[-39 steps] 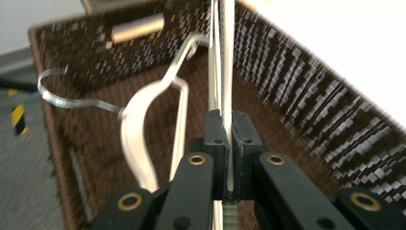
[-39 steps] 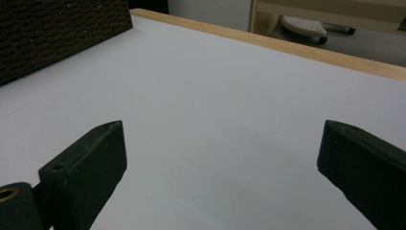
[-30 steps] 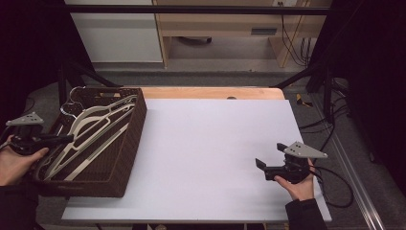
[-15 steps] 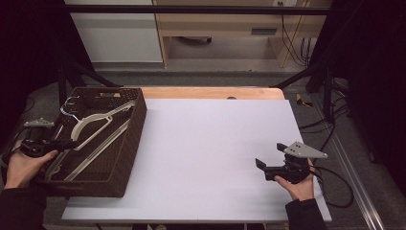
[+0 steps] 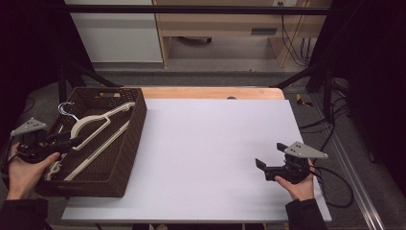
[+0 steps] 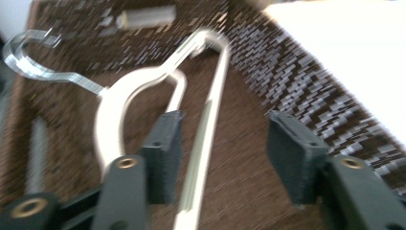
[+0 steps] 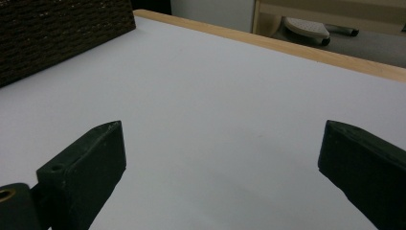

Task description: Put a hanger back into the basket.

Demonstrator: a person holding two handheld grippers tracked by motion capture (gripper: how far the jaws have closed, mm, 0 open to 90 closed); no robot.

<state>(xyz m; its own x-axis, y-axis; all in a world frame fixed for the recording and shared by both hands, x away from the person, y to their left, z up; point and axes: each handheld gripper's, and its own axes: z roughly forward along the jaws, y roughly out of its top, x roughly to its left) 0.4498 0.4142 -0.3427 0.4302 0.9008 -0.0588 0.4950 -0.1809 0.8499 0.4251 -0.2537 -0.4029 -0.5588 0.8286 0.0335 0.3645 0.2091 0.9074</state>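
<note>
Hanger: a white clothes hanger [image 5: 95, 125] with a clear hook [image 5: 67, 108] lies flat inside the dark woven basket [image 5: 125, 158], hook toward the basket's far left corner, long bar running along its floor.
Hanger, close up: in the left gripper view the hanger [image 6: 115, 103] shows its curved shoulder and straight bar; the bar passes up between the two black jaws, close to the pad on the left of that view, and the picture is too blurred to tell whether it touches.
Basket: stands on the left end of the white table [image 5: 215, 143], its right wall just over the white surface.
Left gripper: the left gripper [image 5: 72, 142] sits over the basket's near left part, held by the left hand [image 5: 26, 170]; its jaws have just been opening and stand apart, not pressing the hanger.
Right gripper: the right gripper [image 5: 262, 167] rests low on the table's near right side in the right hand [image 5: 299, 184], well apart from the basket, jaws spread wide with only bare table between them.
Far edge: a wooden strip [image 5: 210, 92] borders the table's far side.
</note>
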